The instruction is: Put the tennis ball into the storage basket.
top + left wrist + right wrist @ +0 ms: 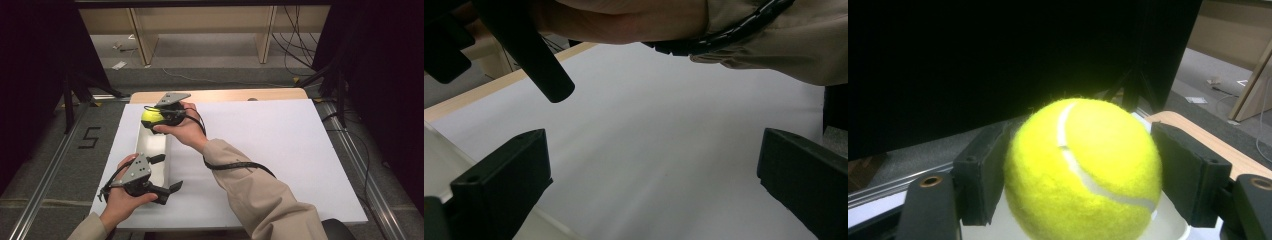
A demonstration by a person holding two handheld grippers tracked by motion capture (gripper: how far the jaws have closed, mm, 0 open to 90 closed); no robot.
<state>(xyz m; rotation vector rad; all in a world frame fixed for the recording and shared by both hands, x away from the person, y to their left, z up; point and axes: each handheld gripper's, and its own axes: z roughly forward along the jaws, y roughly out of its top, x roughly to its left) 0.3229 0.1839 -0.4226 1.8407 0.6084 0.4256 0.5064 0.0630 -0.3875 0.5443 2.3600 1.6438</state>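
Observation:
A yellow tennis ball (149,117) is held above the far end of a long pale tray (153,148) on the white board. My right gripper (153,119) is shut on it, reaching across from the right. In the right gripper view the ball (1083,170) sits squeezed between both black pads (980,175), with a pale tray rim (1175,229) below. My left gripper (169,172) hovers by the tray's near end, jaws wide apart and pointing right. Nothing lies between them in the left gripper view (651,175), just bare white board (664,130).
The right forearm's beige sleeve (260,190) and trailing cable (235,165) cross the board's middle. A wooden table edge (225,95) lies behind the board. Metal rails (45,175) run down both sides, and wooden shelf legs (142,35) stand farther back. Black curtains flank the space.

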